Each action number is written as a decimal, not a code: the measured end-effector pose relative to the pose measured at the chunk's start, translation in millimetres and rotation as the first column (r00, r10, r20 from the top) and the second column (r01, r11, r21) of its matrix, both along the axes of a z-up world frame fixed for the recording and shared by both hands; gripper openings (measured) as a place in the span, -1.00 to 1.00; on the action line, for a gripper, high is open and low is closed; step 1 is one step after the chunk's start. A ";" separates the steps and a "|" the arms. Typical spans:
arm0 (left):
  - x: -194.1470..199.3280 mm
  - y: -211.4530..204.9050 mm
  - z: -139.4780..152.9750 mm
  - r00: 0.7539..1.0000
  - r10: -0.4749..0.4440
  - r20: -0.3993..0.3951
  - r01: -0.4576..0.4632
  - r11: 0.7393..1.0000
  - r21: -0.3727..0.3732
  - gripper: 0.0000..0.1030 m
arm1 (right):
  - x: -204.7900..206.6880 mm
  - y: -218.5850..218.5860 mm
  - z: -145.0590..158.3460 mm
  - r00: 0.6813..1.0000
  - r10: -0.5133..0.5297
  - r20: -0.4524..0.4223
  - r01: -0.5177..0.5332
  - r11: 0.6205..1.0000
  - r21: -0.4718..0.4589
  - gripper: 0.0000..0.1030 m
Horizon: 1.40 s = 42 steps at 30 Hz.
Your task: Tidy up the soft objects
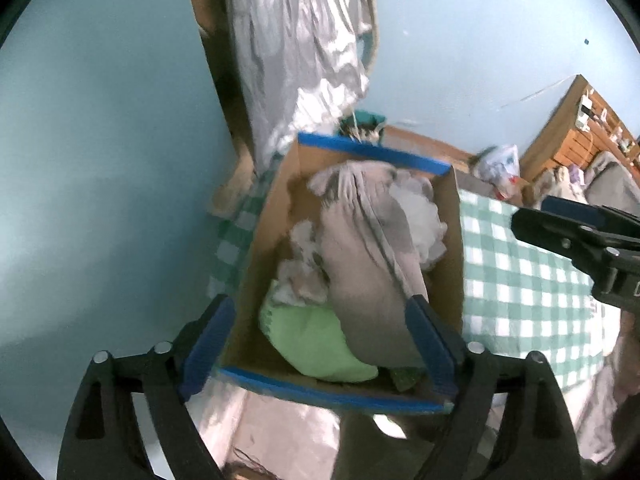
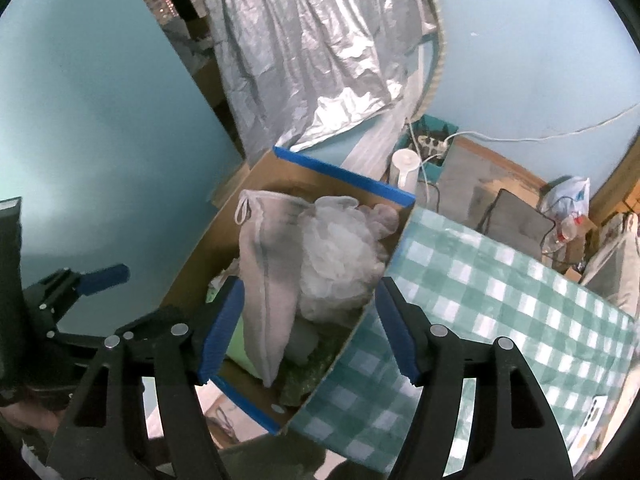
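Note:
A cardboard box (image 1: 276,208) with blue tape on its rims stands beside the checked table; it also shows in the right wrist view (image 2: 200,256). Inside lie a long grey drawstring pouch (image 1: 364,256) (image 2: 268,276), a white mesh puff (image 1: 420,216) (image 2: 336,260), a green soft item (image 1: 316,340) and a crumpled white cloth (image 1: 300,268). My left gripper (image 1: 320,344) is open above the box's near end, empty. My right gripper (image 2: 308,332) is open above the box and table edge, empty. Each gripper shows in the other's view: the right (image 1: 576,240), the left (image 2: 80,280).
A green-and-white checked tablecloth (image 1: 520,280) (image 2: 500,300) covers the table right of the box. A silver cover (image 2: 312,52) hangs behind. A white jug (image 2: 404,168), a power strip and cables stand on the floor behind the box. Blue walls surround.

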State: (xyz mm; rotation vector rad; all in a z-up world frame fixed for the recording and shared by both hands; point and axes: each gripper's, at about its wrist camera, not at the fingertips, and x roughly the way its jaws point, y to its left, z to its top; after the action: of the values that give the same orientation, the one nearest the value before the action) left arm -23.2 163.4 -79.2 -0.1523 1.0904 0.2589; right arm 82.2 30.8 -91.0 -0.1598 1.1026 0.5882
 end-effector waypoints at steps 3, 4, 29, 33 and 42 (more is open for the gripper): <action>-1.0 -3.6 5.8 1.000 -0.006 0.007 0.007 1.000 -0.006 0.72 | -3.0 -8.9 8.6 1.000 -0.014 0.004 0.014 1.000 0.000 0.31; -1.6 -4.9 8.9 1.000 -0.006 0.008 0.006 1.000 -0.010 0.72 | -4.0 -11.7 11.5 1.000 -0.018 0.008 0.018 1.000 0.001 0.31; -6.1 -49.4 74.8 0.986 -0.092 0.140 0.082 0.994 0.074 0.97 | -7.7 -47.5 56.5 0.992 -0.100 0.076 0.100 0.995 0.014 0.32; -4.6 -50.4 76.2 0.987 -0.086 0.135 0.076 0.994 0.077 0.97 | -7.1 -51.1 56.4 0.991 -0.116 0.071 0.114 0.993 0.020 0.32; -2.5 -57.9 69.4 0.991 -0.091 0.100 0.079 0.990 0.118 0.97 | -6.4 -53.3 55.1 0.991 -0.122 0.062 0.121 0.992 0.022 0.32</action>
State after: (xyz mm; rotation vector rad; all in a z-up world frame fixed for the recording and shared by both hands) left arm -25.6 105.5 -9.8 -0.0169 0.9721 0.2329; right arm 75.9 -22.5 -35.9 -0.0945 1.0376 0.4805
